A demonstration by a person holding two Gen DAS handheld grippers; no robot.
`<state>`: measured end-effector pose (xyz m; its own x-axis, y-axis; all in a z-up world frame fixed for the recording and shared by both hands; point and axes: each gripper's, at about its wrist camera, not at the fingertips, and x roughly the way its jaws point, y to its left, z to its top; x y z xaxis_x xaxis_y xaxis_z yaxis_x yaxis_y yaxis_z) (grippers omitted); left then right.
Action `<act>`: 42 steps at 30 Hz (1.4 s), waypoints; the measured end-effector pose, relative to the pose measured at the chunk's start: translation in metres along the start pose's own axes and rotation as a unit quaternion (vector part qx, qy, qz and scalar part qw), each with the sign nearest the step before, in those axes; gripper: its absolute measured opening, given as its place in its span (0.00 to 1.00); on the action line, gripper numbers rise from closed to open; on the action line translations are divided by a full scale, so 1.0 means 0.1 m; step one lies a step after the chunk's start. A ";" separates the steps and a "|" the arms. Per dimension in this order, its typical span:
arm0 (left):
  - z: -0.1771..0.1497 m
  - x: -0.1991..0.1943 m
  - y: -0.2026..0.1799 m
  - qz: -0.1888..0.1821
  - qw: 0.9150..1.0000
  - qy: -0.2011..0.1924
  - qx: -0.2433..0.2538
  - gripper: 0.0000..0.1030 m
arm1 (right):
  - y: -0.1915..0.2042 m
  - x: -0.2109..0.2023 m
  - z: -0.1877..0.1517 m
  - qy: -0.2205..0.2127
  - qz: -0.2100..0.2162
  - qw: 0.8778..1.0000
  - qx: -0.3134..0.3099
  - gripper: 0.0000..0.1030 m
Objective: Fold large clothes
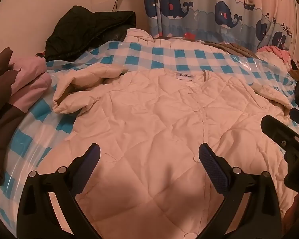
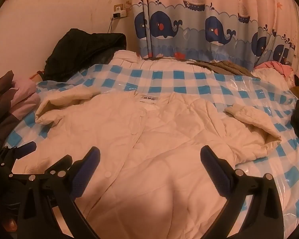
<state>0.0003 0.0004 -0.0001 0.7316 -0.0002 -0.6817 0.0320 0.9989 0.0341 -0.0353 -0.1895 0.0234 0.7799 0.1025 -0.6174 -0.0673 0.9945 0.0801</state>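
Above cream jacket [image 1: 149, 109]: left tool [image 1: 149, 159], right tool [image 2: 149, 159] wide open, empty.

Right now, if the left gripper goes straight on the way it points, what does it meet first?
Most likely the cream jacket. The open left gripper tilts down at its quilted front, near the button line, with nothing between. Exact depth is unclear.

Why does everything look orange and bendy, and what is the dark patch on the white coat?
Left wrist view: warm lamp light tints the white coat orange, and the fisheye lens bends the checked sheet. Right wrist view: the dark patch near the open tongs is a soft shadow, and the corners go black.
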 end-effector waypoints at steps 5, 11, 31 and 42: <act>0.00 0.02 0.02 -0.002 1.000 0.002 0.000 0.93 | 0.00 0.00 0.00 0.000 0.000 1.000 -0.001 0.94; 0.00 0.02 0.01 -0.001 1.000 0.000 0.001 0.93 | 0.00 0.00 0.00 0.000 -0.001 1.000 -0.002 0.94; -0.07 0.03 -0.03 0.001 1.000 0.001 0.003 0.93 | 0.03 0.00 -0.03 -0.004 -0.001 1.000 -0.004 0.94; -0.07 0.05 -0.04 0.003 1.000 0.002 0.005 0.93 | 0.04 -0.12 0.03 -0.027 -0.004 1.000 -0.011 0.94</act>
<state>-0.0012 -0.0033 -0.0092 0.7297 0.0057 -0.6837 0.0340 0.9984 0.0446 -0.0428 -0.1870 0.0334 0.8126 0.0944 -0.5751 -0.0747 0.9955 0.0580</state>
